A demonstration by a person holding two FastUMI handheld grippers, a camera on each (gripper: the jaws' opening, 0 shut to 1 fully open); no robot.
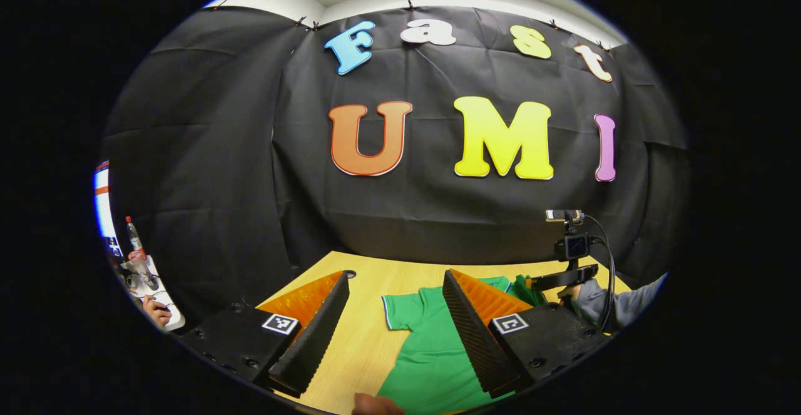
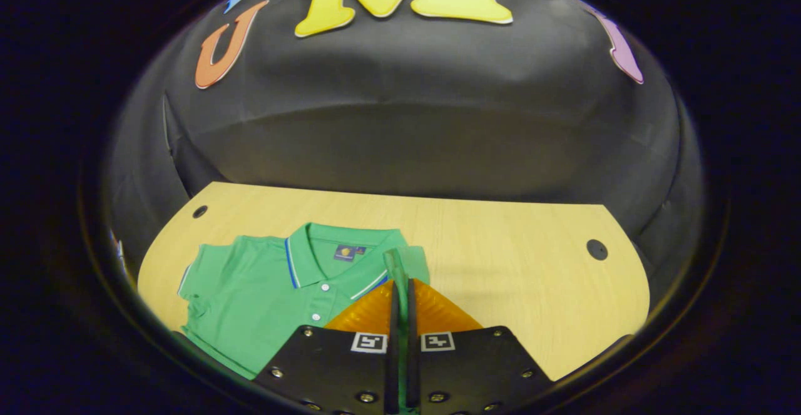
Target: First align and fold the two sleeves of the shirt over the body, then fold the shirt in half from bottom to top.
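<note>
Surface: I see a light wooden table point(image 2: 500, 233) against the black cloth wall.
Shirt: the green shirt point(image 2: 263, 290) lies flat, collar toward the wall, its long axis running from me to the wall.
Key relation: the right sleeve point(image 2: 400, 271) is pinched up off the table and sits right of the collar; I judge it must travel left, across onto the body.
Right gripper point(image 2: 400, 290): fingers closed on that sleeve's fabric.
Left gripper point(image 1: 394, 321): fingers spread wide, holding nothing, hovering above the shirt's left sleeve point(image 1: 400, 312), which lies flat between its fingers.
</note>
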